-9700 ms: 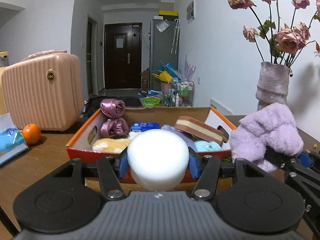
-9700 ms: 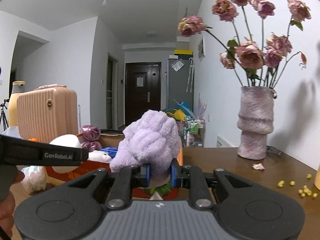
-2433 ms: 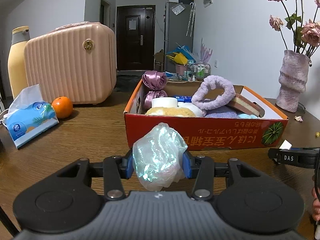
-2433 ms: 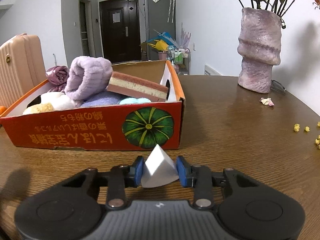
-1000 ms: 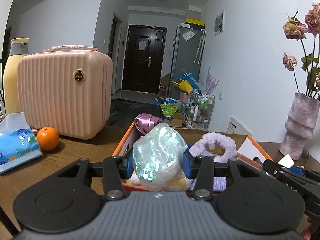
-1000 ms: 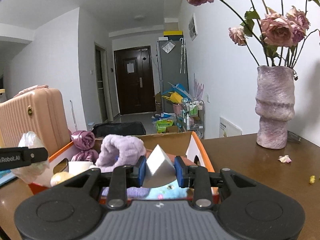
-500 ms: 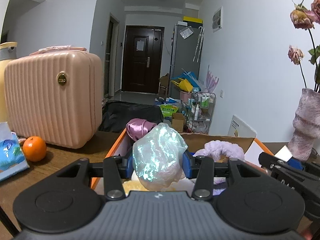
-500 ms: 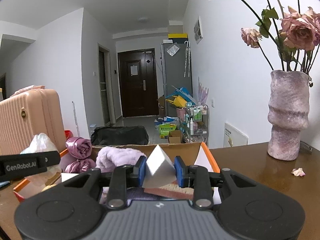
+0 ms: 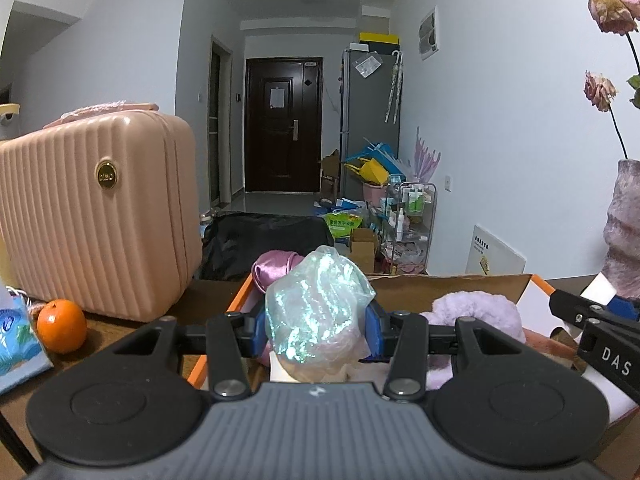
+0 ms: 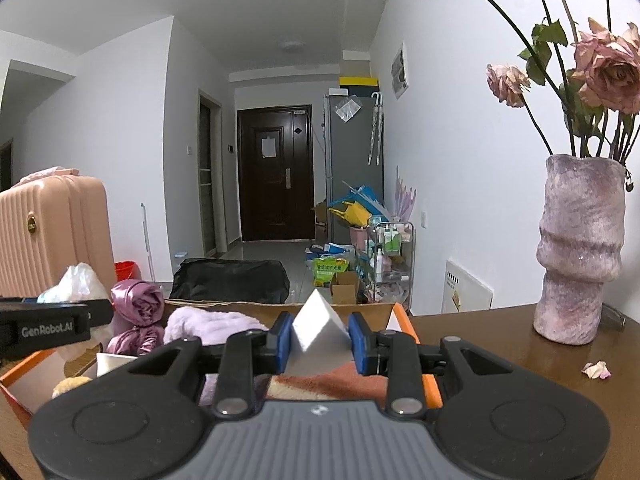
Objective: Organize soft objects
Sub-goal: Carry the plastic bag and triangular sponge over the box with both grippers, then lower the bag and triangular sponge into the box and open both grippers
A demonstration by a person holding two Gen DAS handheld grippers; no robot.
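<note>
Right now I have both loads over the orange cardboard box point(image 10: 404, 322), so the step in hand, as I judge it, is the drop. On the left, my left gripper point(image 9: 319, 322) is pinching a crinkled iridescent plastic bag point(image 9: 316, 304), hanging over the box's left end; from that camera the pink satin bundle point(image 9: 272, 270) sits at about eleven o'clock of the bag and the lilac fluffy band point(image 9: 480, 312) at three. I would lower until the bag nearly touches the contents before spreading the pads, since a film that light may cling or drift outside the wall. On the right, my right gripper point(image 10: 320, 340) is pinching a white foam wedge point(image 10: 316, 326) above the striped sponge point(image 10: 332, 386), near the box's right wall; I would release it low too, so it cannot bounce out.

Counted: one bag, one wedge, two satin bundles, one fluffy band, one box, one orange point(image 9: 62, 326), one vase point(image 10: 580, 256).
</note>
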